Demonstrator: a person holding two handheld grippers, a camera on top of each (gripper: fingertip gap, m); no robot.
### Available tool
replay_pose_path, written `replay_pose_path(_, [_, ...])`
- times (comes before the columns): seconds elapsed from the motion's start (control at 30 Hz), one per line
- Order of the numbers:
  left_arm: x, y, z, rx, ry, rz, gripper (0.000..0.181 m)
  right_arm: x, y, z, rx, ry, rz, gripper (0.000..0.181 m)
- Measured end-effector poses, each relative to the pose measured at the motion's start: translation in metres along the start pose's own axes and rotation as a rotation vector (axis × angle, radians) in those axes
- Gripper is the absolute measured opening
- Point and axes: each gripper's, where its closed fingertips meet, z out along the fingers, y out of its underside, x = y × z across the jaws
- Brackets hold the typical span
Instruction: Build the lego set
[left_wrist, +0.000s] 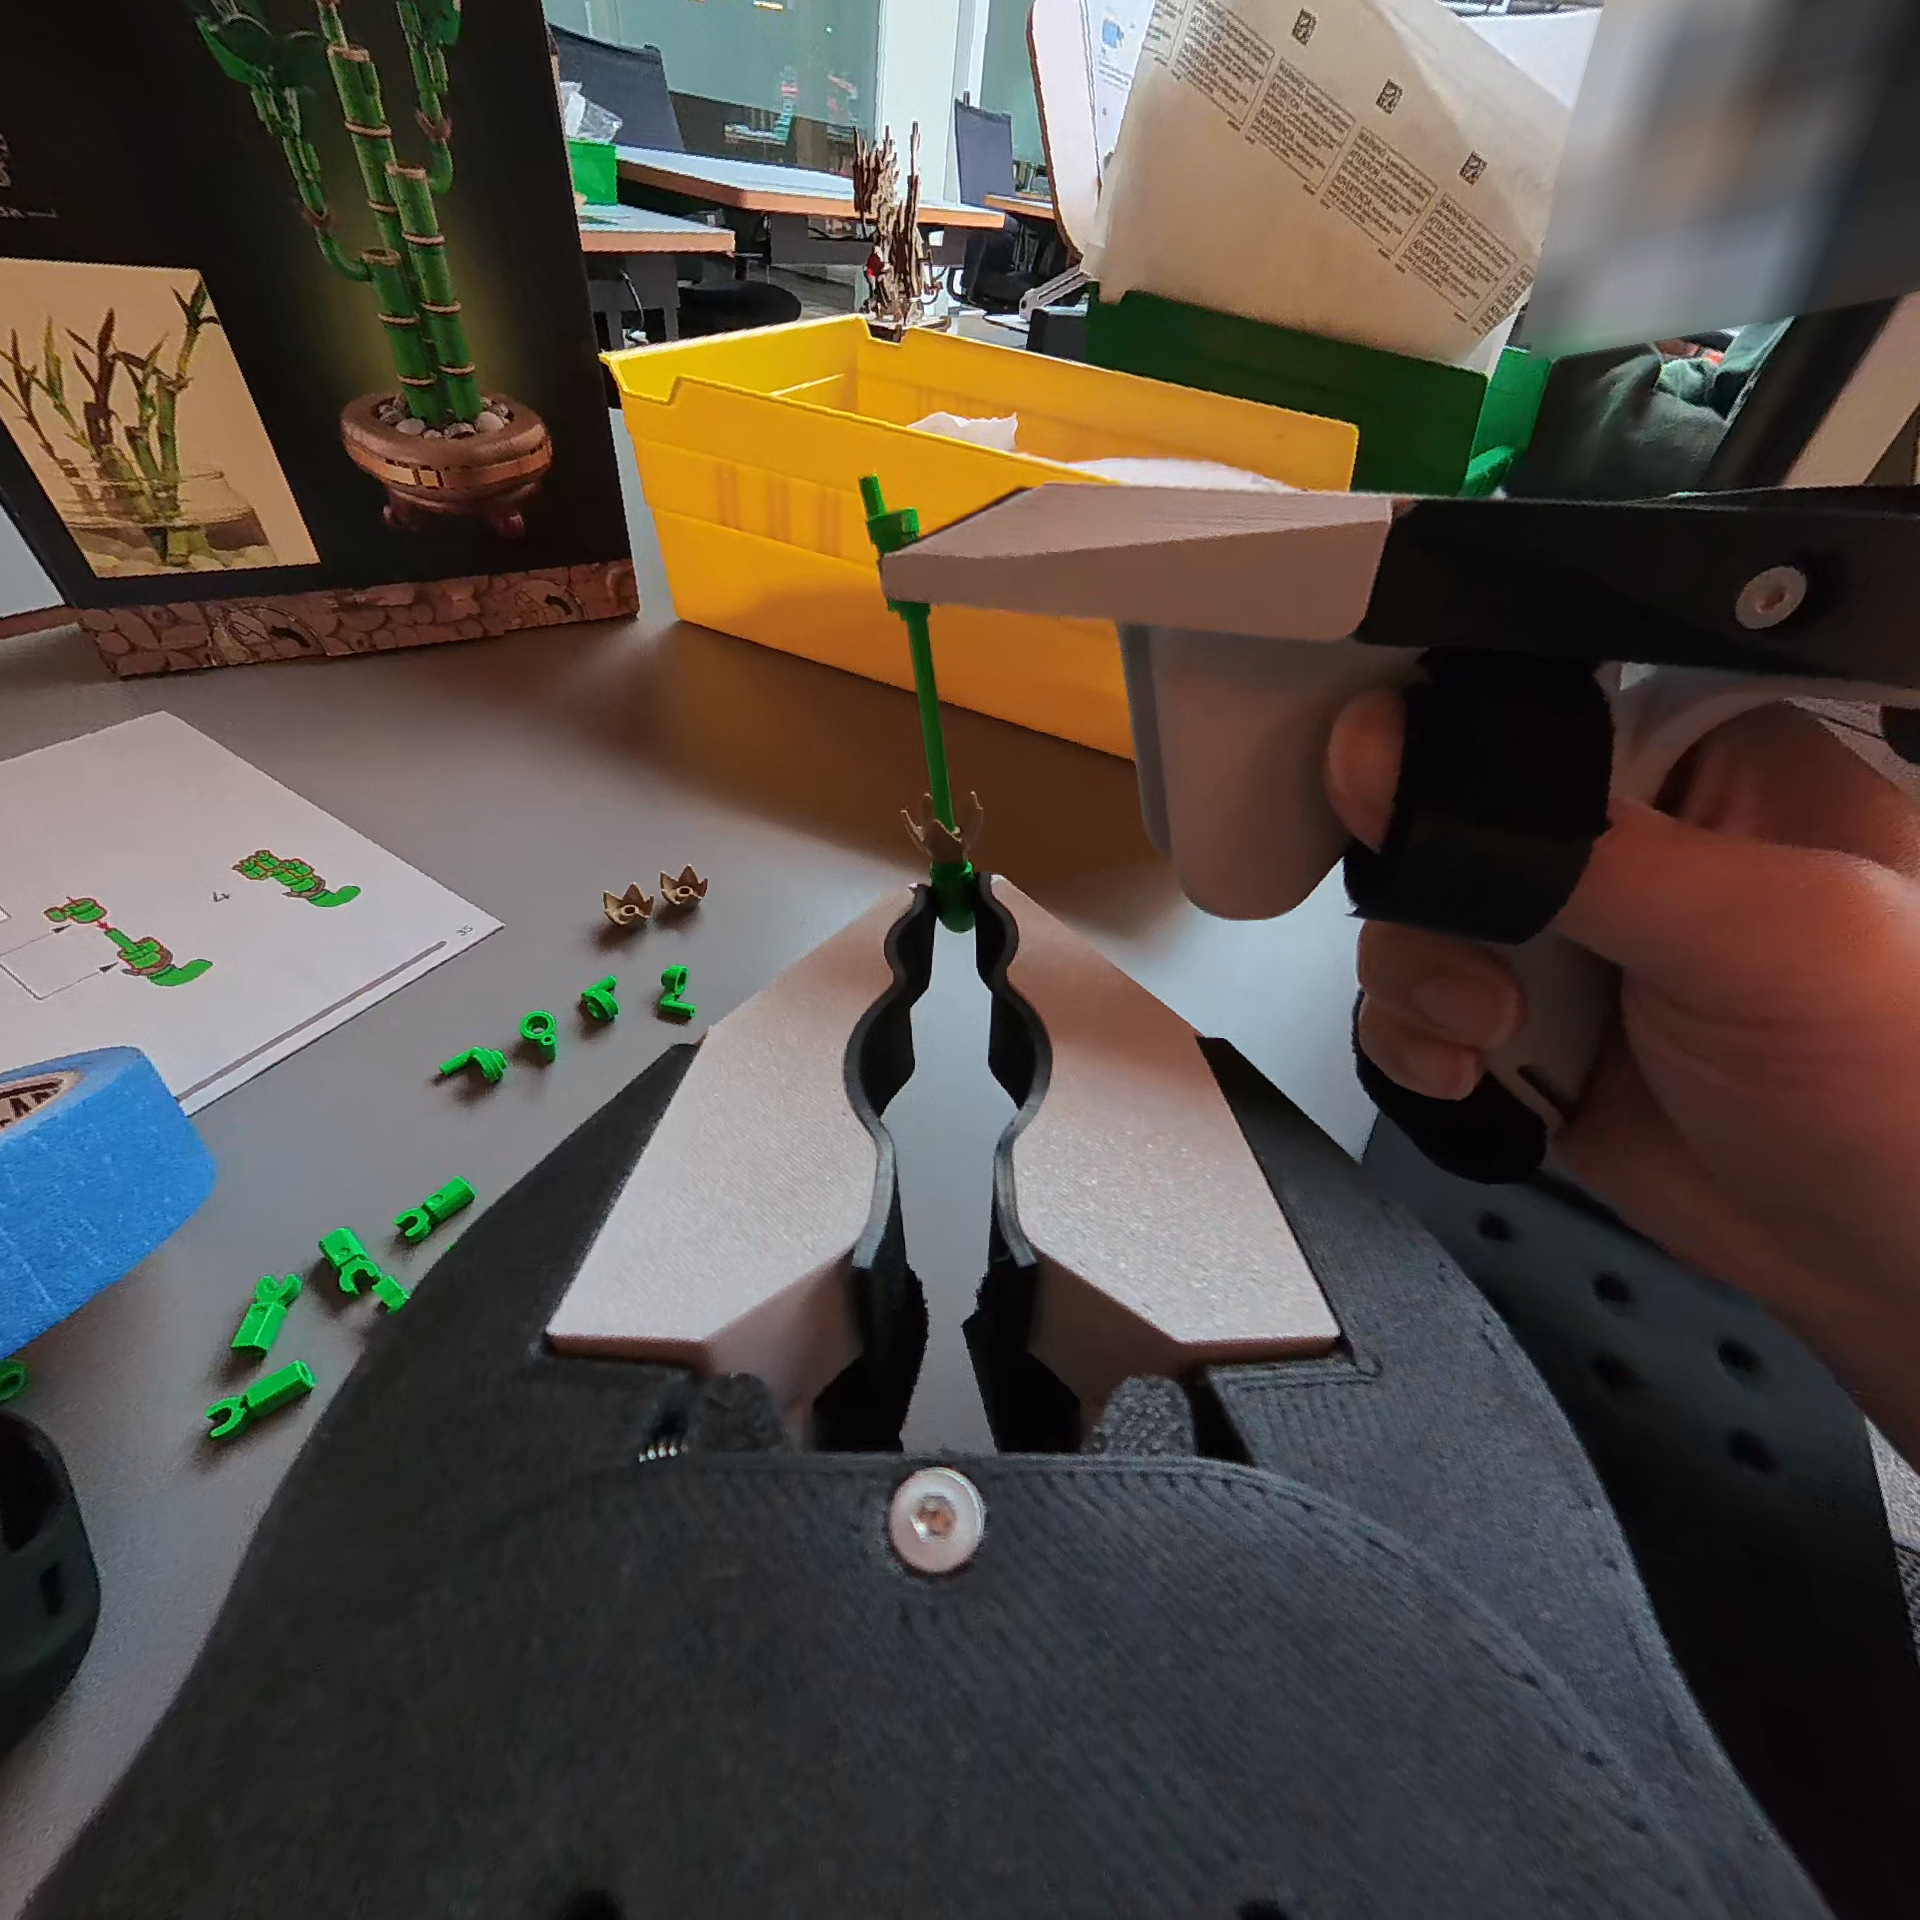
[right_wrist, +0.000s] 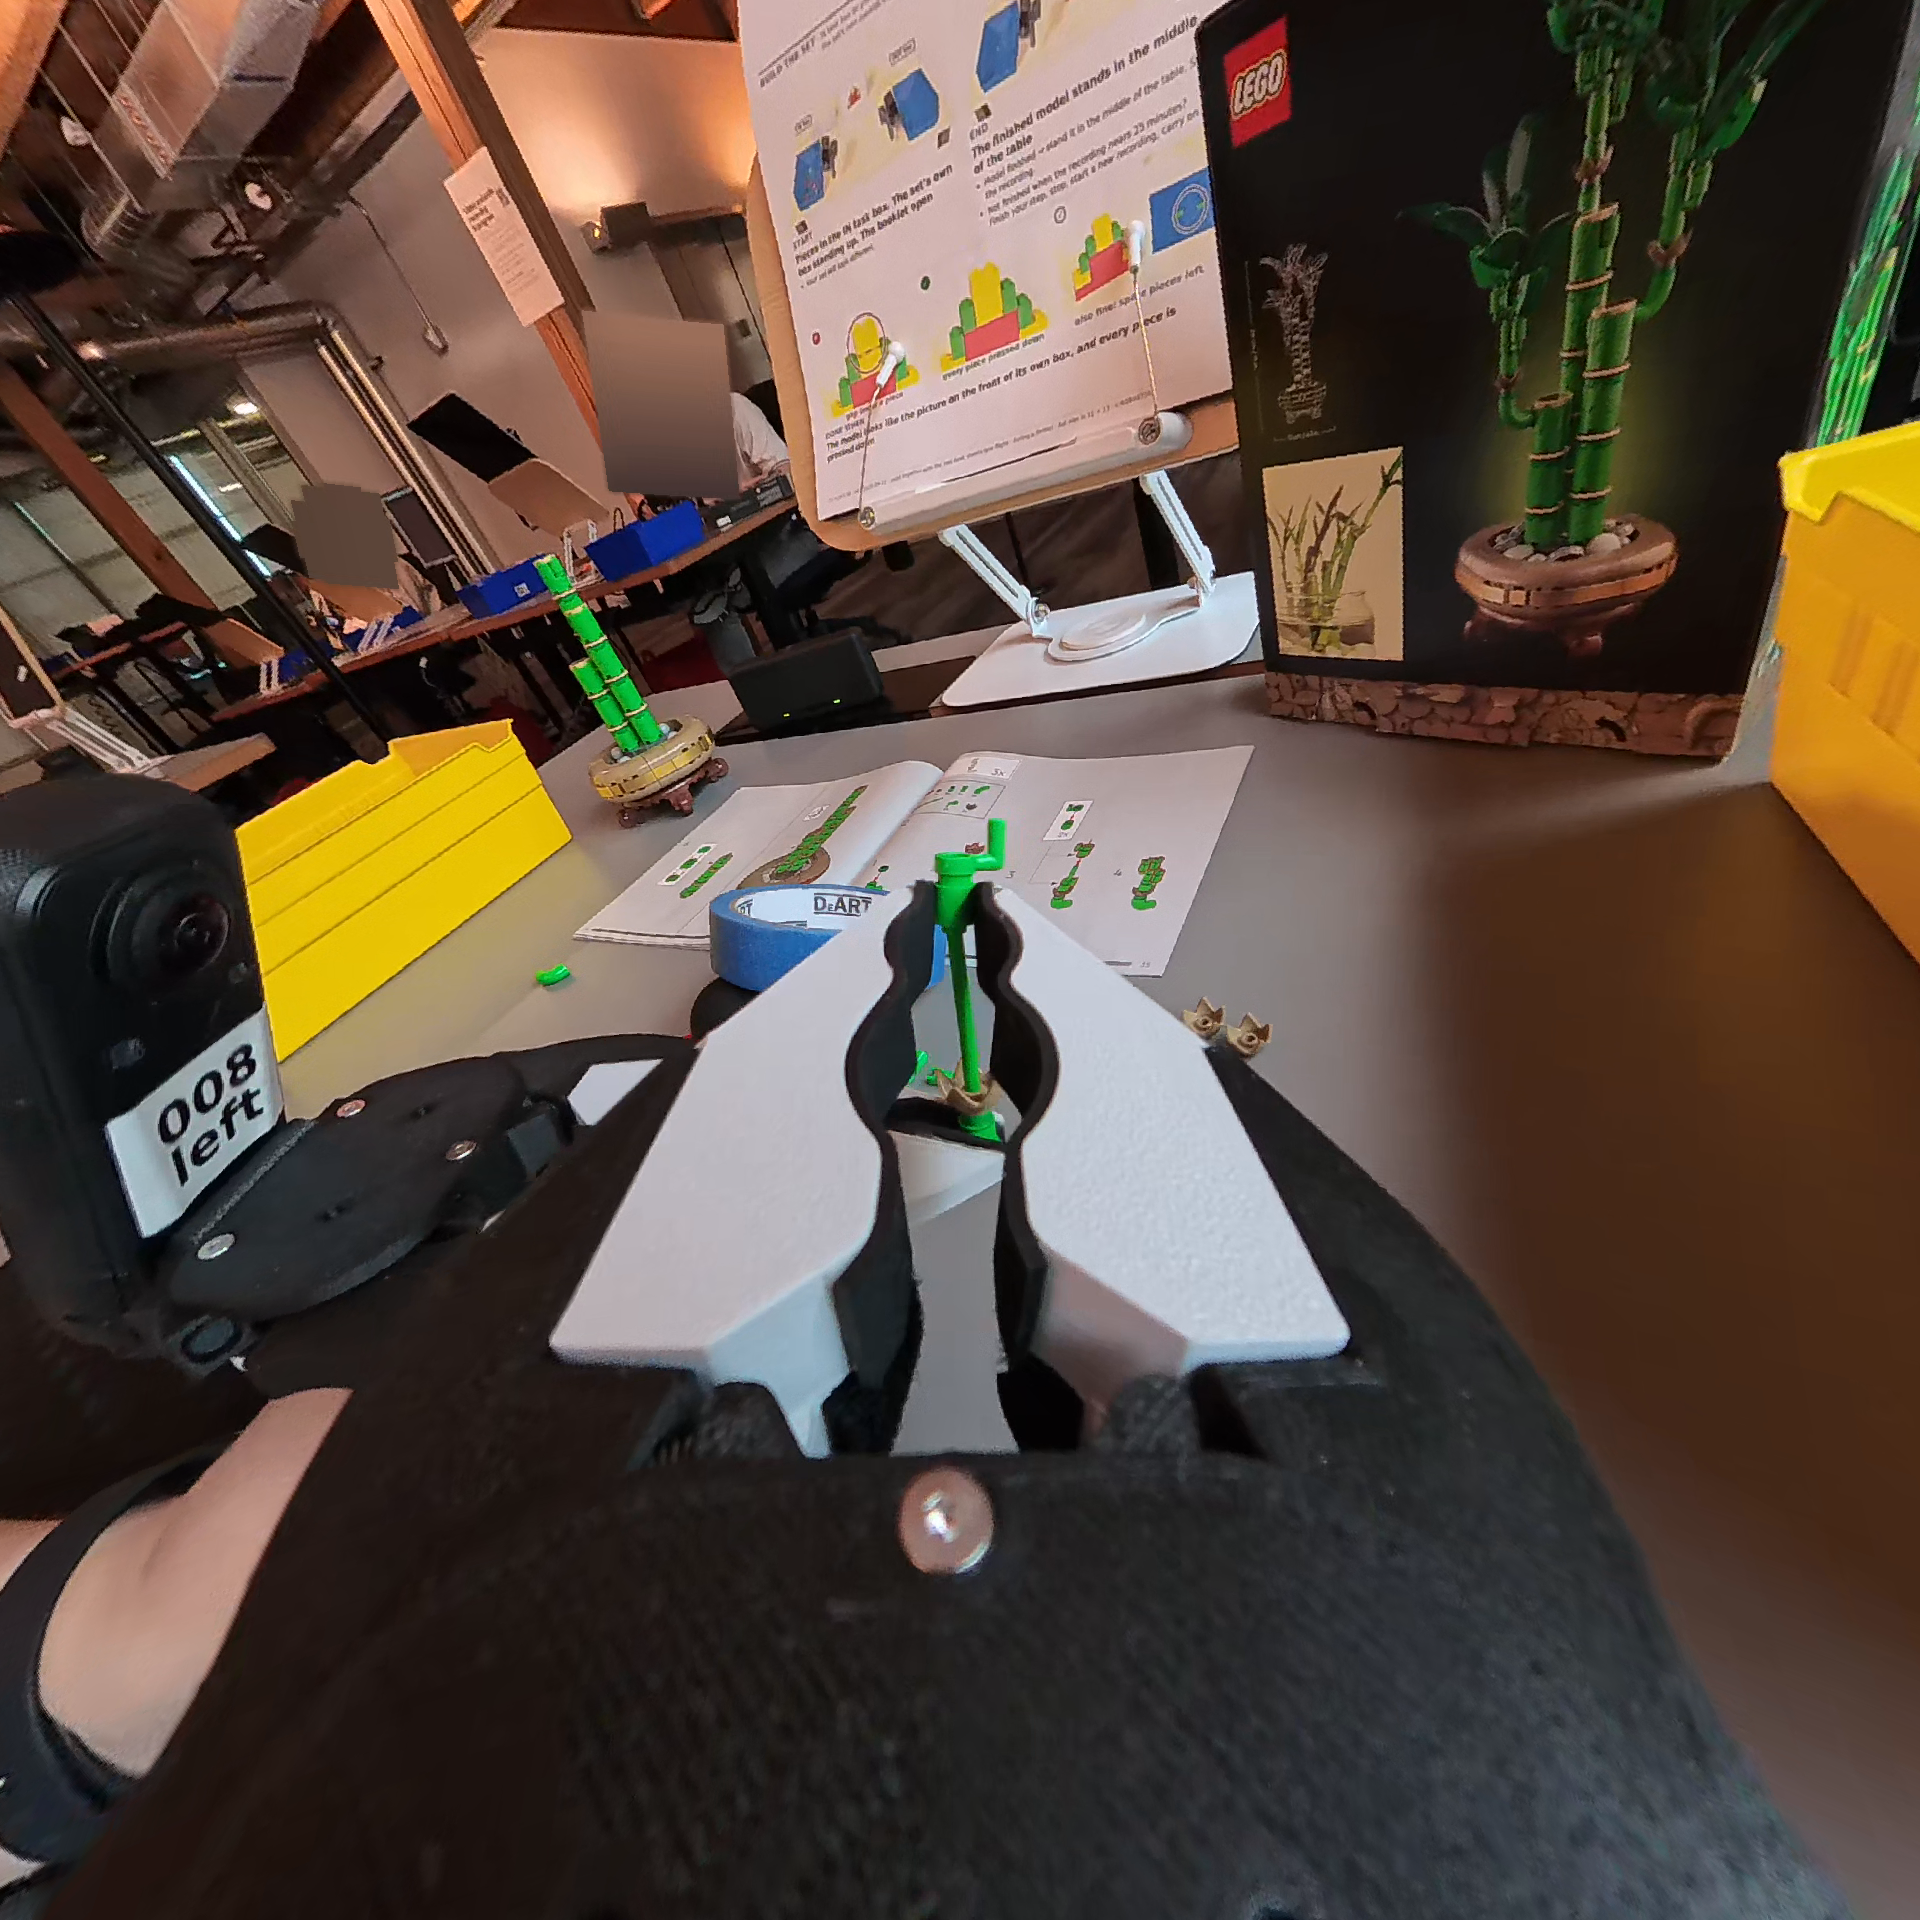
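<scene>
A thin green rod (left_wrist: 928, 717) stands nearly upright above the table, with a tan crown piece (left_wrist: 943, 826) threaded near its lower end and a green clip piece (left_wrist: 888, 516) at its top. My left gripper (left_wrist: 954, 906) is shut on the rod's lower end, just below the crown. My right gripper (left_wrist: 896, 582) reaches in from the right and is shut on the rod near its top. In the right wrist view, my right gripper (right_wrist: 951, 904) pinches the rod (right_wrist: 966, 1018) under the clip piece (right_wrist: 977, 857), with the crown (right_wrist: 966, 1091) lower down between the fingers.
Several loose green clip pieces (left_wrist: 343, 1262) and two tan crowns (left_wrist: 655, 896) lie left of the left gripper. An open booklet (left_wrist: 208, 894), blue tape roll (left_wrist: 83, 1174), yellow bin (left_wrist: 935, 488), the set's box (left_wrist: 291, 312) and a partly built bamboo model (right_wrist: 634, 717) stand around. The gap from one gripper's tips to the other's is roughly 6 centimetres.
</scene>
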Motion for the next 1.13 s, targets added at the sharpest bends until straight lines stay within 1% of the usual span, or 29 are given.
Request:
replay_pose_path(0.17, [-0.001,0.003,0.001,-0.021,-0.009,-0.003,0.005,0.005,0.001,-0.001,0.043,-0.023,0.022,0.005])
replay_pose_path(0.4, [-0.002,0.008,0.003,-0.060,-0.016,0.005,0.006,0.013,0.005,-0.005,0.104,-0.072,0.119,0.005])
replay_pose_path(0.87, [-0.001,0.016,0.007,-0.122,0.005,-0.023,0.005,0.030,0.015,-0.001,0.085,-0.121,0.333,0.005])
replay_pose_path(1.13, [0.000,0.021,0.009,-0.155,0.029,-0.057,0.005,0.030,0.021,0.003,0.060,-0.100,0.298,0.005])
